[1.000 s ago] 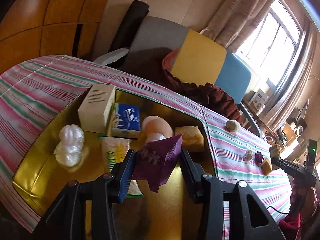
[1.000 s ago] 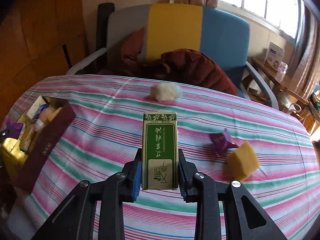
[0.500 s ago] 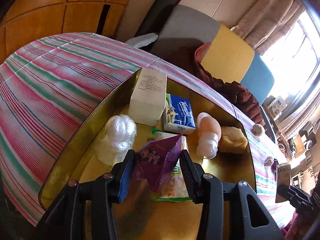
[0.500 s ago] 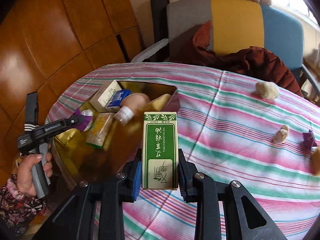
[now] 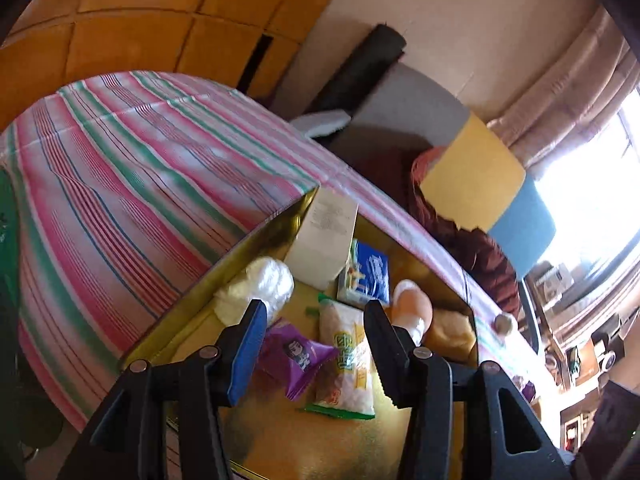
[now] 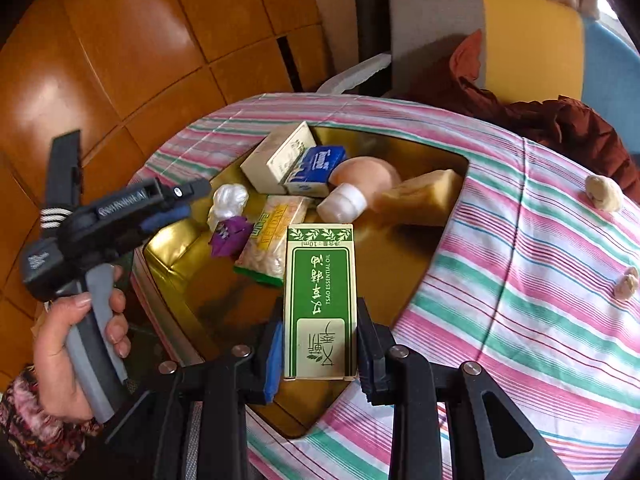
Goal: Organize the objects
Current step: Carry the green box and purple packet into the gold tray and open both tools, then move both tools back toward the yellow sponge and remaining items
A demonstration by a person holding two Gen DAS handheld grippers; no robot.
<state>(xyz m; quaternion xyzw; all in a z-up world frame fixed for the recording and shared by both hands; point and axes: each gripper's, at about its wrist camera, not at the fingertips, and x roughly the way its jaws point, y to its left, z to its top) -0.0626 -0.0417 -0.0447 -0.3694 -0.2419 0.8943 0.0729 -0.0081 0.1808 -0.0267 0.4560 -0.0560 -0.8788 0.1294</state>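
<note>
From my left wrist camera, my left gripper (image 5: 314, 344) is opening, the purple packet (image 5: 298, 354) lying loose between its fingers inside the gold box (image 5: 188, 312). From my right wrist camera, my right gripper (image 6: 318, 354) clamps the green carton (image 6: 320, 304) above that box.

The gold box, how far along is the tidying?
Done: tissue pack, snack bag and several more lie in the gold box. In hand: the left tool is opening over the purple candy; the right tool grips the green essential oil box. Left: small pieces on the tablecloth.
</note>
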